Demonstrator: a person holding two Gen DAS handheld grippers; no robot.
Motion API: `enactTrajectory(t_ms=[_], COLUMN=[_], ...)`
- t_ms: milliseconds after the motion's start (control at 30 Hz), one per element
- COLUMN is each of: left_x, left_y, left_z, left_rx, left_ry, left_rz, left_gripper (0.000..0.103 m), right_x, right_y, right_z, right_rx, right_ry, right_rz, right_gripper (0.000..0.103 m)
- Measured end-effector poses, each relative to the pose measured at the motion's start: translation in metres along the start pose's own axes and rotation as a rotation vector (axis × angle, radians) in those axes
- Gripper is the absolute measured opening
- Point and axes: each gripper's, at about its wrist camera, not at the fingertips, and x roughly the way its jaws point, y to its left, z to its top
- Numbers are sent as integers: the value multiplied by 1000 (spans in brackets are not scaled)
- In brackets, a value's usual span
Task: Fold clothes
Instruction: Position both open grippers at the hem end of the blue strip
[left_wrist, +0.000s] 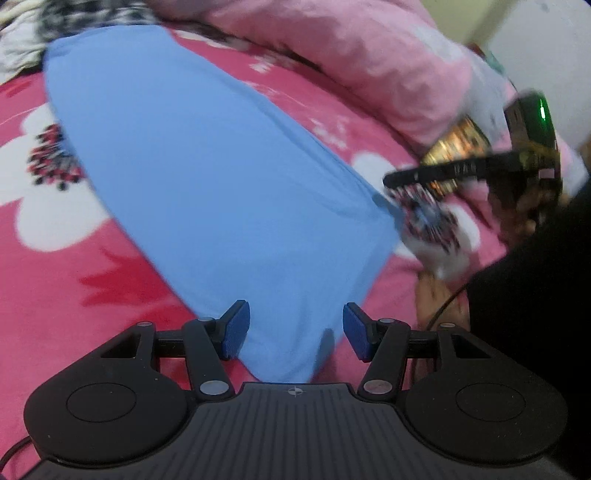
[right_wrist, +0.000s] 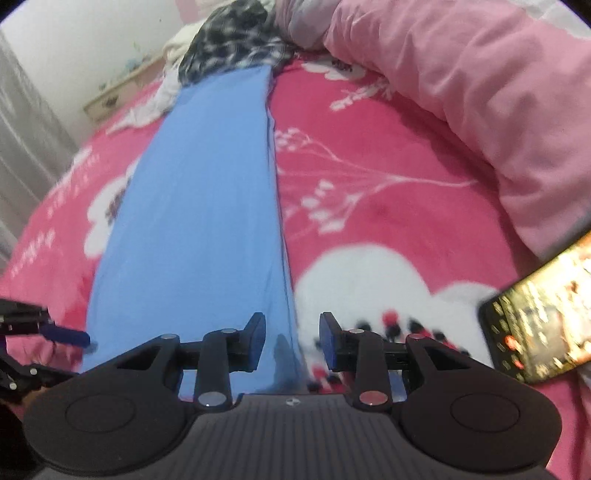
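A light blue garment (left_wrist: 207, 177) lies flat as a long folded strip on the pink flowered bedspread (left_wrist: 55, 258). My left gripper (left_wrist: 293, 330) is open, its jaws either side of the strip's near left corner, just above it. In the right wrist view the same blue garment (right_wrist: 199, 221) runs away from me. My right gripper (right_wrist: 291, 341) is open over the strip's near right corner and edge. The right gripper also shows, blurred, in the left wrist view (left_wrist: 391, 199) at the garment's corner. The left gripper's blue fingertip (right_wrist: 70, 336) shows at the left of the right wrist view.
A pink duvet (right_wrist: 461, 81) is bunched along the right side of the bed. A black-and-white patterned garment (right_wrist: 232, 40) and white cloth lie at the strip's far end. A phone with a lit screen (right_wrist: 543, 325) lies at the right. A pale nightstand (right_wrist: 118, 92) stands beyond the bed.
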Motion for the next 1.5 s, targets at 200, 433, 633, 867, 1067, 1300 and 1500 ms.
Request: enactTrajectory(t_ms=[200, 433, 633, 867, 1067, 1300, 1500], left_x=[5, 13, 14, 14, 13, 16, 13], left_y=[5, 9, 9, 14, 19, 23, 39], left_z=[-3, -8, -8, -7, -7, -3, -4], left_rx=[-37, -69, -68, -100, -138, -165, -286], left_ry=[40, 93, 102, 96, 58, -19, -62], left_rz=[5, 9, 8, -9, -1, 98, 86], left_gripper=[56, 56, 56, 56, 53, 49, 48], right_x=[22, 18, 6, 31, 13, 42, 69], right_y=[26, 3, 18, 11, -5, -7, -25], right_z=[6, -6, 1, -7, 1, 31, 37], right_rx=[-207, -254, -257, -261, -134, -22, 112], right_ry=[32, 58, -19, 66, 36, -10, 21], right_rz=[13, -111, -130, -131, -35, 75, 205], right_gripper=[34, 37, 36, 37, 38, 38, 41])
